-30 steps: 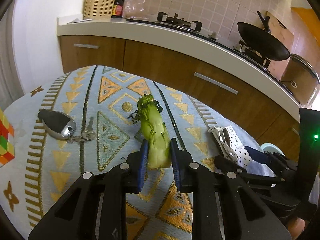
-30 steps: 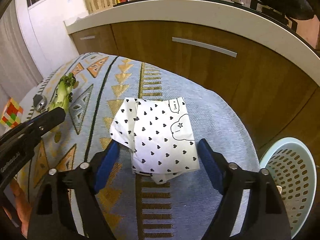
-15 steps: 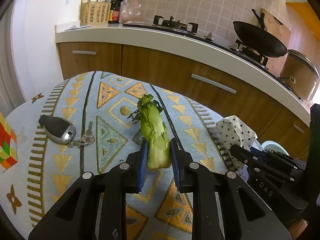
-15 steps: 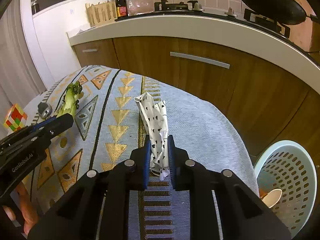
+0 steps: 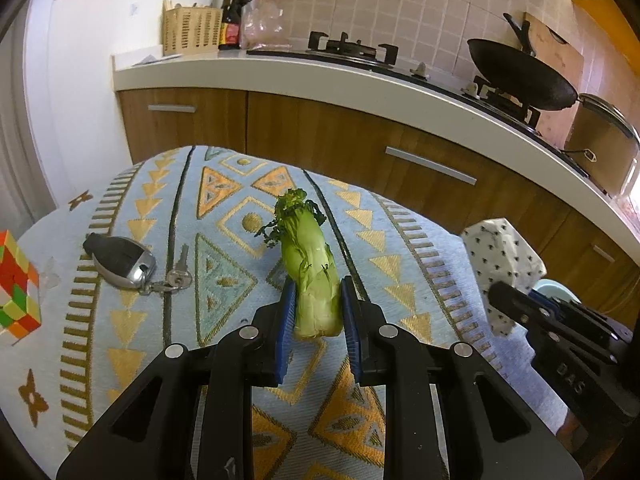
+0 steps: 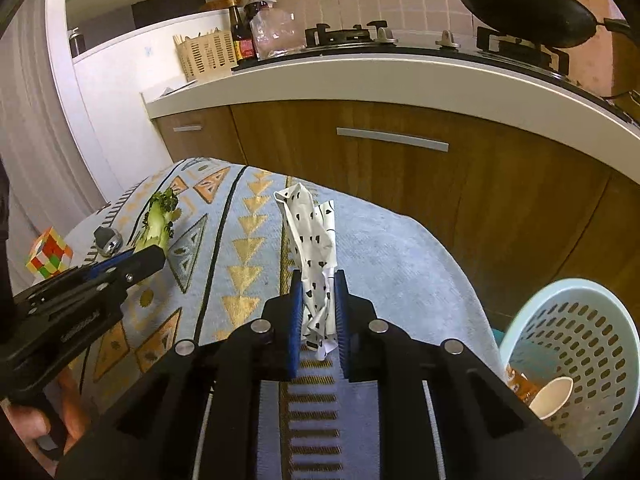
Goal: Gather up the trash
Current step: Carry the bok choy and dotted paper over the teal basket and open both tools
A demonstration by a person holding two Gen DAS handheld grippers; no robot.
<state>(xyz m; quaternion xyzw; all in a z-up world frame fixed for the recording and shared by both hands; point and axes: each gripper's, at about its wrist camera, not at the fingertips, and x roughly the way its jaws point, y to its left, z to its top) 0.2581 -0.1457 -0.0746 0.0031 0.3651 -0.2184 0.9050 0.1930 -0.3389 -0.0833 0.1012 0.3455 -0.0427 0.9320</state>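
clamping the pale base of the wilted green stalk [image 5: 310, 280], my left gripper [image 5: 316, 312] held it just above the patterned bench [image 5: 224, 280]. my right gripper [image 6: 318, 300] pinched the crumpled heart-print paper [image 6: 310, 236], raised over the bench near the blue basket [image 6: 600, 340].
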